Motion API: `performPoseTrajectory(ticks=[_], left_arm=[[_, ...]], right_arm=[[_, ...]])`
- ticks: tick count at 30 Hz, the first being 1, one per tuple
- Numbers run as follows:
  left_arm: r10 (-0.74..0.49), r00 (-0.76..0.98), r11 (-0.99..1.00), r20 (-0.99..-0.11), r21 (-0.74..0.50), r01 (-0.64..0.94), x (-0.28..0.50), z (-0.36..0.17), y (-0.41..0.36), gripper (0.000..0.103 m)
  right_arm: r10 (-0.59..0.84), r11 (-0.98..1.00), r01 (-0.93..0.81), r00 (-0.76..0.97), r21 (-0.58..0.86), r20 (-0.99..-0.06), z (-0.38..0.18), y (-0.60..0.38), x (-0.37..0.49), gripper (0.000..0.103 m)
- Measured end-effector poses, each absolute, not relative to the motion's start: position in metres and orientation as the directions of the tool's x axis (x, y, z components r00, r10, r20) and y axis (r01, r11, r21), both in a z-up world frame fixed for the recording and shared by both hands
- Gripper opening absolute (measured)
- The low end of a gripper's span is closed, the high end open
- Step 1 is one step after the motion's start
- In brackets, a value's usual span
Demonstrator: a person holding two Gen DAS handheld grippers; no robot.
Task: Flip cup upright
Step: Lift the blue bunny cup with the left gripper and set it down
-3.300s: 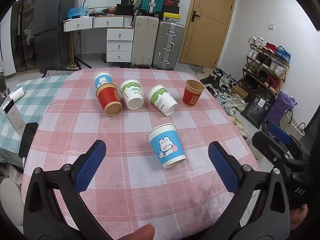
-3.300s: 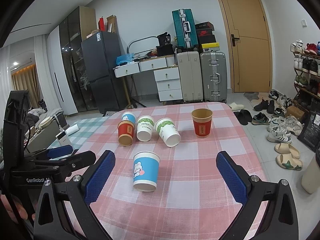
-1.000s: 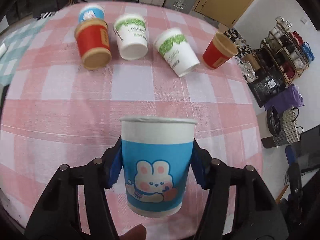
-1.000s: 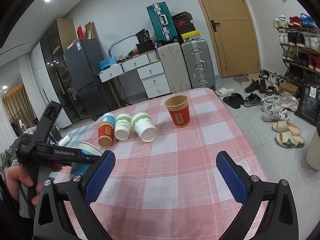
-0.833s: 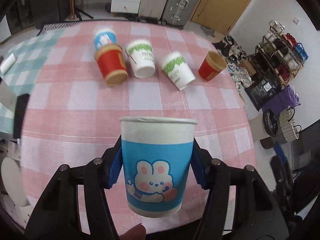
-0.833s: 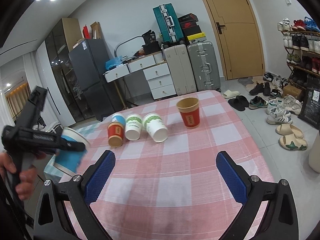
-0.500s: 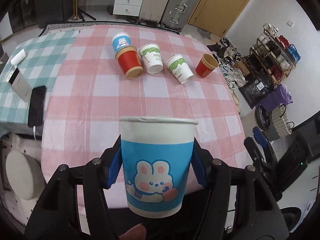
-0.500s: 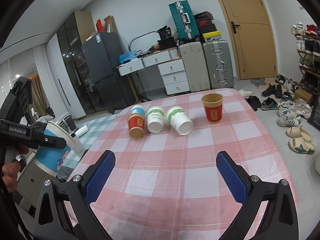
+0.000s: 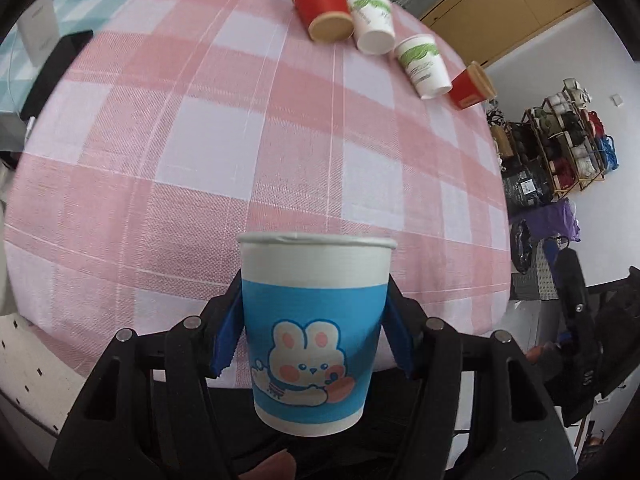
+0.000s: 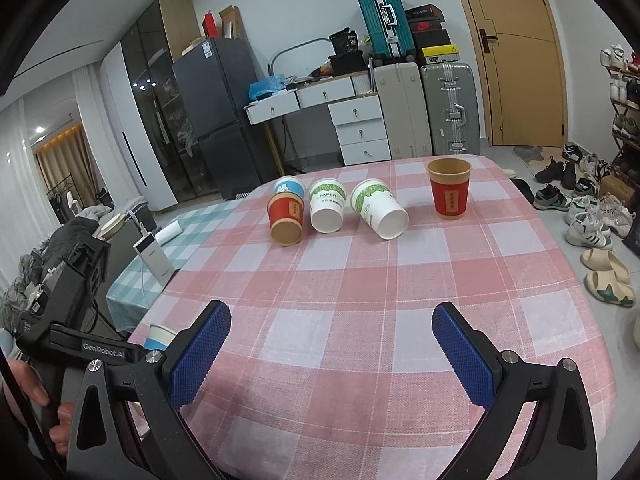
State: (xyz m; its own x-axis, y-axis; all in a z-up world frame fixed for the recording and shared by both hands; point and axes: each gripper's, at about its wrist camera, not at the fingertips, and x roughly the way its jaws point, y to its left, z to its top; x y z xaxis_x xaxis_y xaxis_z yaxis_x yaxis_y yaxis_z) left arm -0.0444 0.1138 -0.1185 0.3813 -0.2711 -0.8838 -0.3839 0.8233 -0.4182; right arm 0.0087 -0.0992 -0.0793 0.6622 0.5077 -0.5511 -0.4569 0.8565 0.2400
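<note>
The left gripper [image 9: 314, 334] is clamped on the blue rabbit-print paper cup [image 9: 314, 332], its blue pads pressing opposite sides of the cup's wall below the white rim band. Gripping there, across the cup's middle, lets the wrist turn the cup without it slipping out. In the left wrist view the rim faces up. From the right wrist view the cup [image 10: 160, 336] sits low at the near left edge of the pink checked tabletop [image 10: 360, 292], apparently being brought in to be stood on open cloth. The right gripper [image 10: 330, 354] hangs wide open above the near tabletop, holding nothing, probably ready for another cup. Farther off, four cups lie tipped in a row, and a red cup [image 10: 449, 189] stands upright, well apart.
</note>
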Motion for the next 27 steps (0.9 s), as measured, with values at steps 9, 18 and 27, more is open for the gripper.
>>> performPoseTrajectory(ticks=[9,18,27], left_arm=[[-0.232,0.405,0.845,-0.885,-0.389,-0.366,-0.011,-0.124,0.107,0.059],[-0.227,0.388,0.846,-0.893,-0.379,-0.376,0.002,-0.138,0.108,0.064],[-0.127,0.490,0.893,-0.863,-0.315,-0.323,-0.010,-0.092,0.105,0.081]], right_arm=[[0.498,0.861,-0.447,0.650,0.240,-0.574,-0.090,-0.096,0.019,0.103],[0.485,0.869,-0.435,0.651,0.238,-0.584,-0.093,-0.099,0.025,0.103],[0.508,0.854,-0.464,0.643,0.236,-0.572,-0.084,-0.090,0.018,0.103]])
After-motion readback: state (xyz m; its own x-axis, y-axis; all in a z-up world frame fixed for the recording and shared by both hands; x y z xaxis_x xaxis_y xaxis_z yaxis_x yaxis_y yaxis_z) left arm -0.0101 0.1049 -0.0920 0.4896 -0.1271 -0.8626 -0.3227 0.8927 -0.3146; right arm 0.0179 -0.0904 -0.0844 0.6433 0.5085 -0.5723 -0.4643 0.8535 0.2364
